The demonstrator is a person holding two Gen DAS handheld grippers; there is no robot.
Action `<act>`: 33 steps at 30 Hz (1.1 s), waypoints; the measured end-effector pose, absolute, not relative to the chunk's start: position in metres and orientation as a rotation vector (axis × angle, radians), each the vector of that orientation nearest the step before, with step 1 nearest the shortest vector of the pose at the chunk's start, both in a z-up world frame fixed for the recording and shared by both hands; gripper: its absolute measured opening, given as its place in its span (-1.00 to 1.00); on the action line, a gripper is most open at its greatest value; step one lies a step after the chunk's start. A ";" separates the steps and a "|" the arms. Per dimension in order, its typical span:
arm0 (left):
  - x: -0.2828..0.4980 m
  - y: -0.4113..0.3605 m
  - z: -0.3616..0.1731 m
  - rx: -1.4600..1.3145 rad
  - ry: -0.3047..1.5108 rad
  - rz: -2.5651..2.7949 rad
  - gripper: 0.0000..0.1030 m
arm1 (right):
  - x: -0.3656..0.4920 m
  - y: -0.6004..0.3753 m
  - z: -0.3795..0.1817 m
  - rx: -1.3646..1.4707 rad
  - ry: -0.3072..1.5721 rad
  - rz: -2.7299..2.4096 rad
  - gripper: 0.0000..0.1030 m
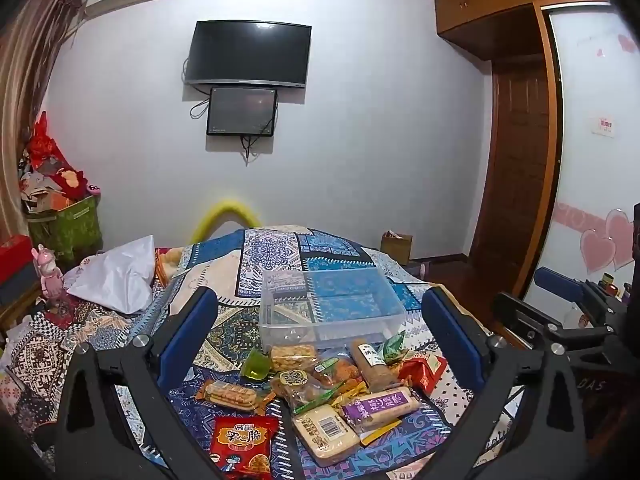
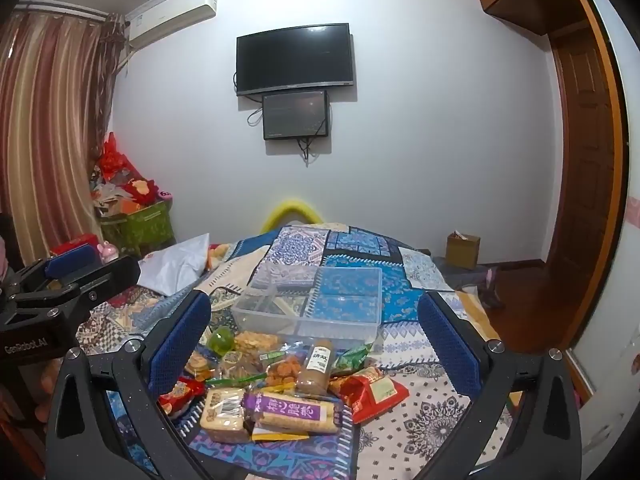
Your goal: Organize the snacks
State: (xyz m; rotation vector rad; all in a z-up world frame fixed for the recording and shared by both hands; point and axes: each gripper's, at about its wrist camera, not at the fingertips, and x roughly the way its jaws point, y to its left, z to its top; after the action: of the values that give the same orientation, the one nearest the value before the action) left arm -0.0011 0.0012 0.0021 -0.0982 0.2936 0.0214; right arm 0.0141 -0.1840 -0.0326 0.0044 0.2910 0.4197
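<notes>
A pile of wrapped snacks (image 1: 320,392) lies on a patterned blue cloth, also in the right wrist view (image 2: 280,384). It includes a red crisp bag (image 1: 242,446), a purple-labelled bar (image 1: 378,404), a pale barcode block (image 1: 325,434), a green jelly cup (image 1: 254,368) and a red packet (image 2: 372,394). Behind it stands an empty clear plastic box (image 1: 332,306), also in the right wrist view (image 2: 312,304). My left gripper (image 1: 320,320) is open and empty, above the pile. My right gripper (image 2: 316,328) is open and empty, also above it.
A white bag (image 1: 116,276) lies on the bed at left. A green box of clutter (image 1: 66,224) stands by the curtain. A small cardboard box (image 2: 462,250) sits on the floor at right, near a wooden door (image 1: 516,184). A TV (image 1: 248,54) hangs on the wall.
</notes>
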 end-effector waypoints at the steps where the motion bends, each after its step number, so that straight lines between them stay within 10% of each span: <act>1: -0.001 0.001 0.002 -0.099 0.295 0.021 1.00 | 0.014 -0.184 -0.033 0.006 0.292 0.421 1.00; 33: -0.002 0.000 -0.001 -0.103 0.295 0.019 1.00 | 0.012 -0.184 -0.032 0.015 0.283 0.433 1.00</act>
State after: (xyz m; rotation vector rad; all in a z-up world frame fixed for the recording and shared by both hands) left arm -0.0017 0.0001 -0.0007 -0.1034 0.2948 0.0192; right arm 0.0121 -0.1839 -0.0325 0.0154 0.2834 0.4326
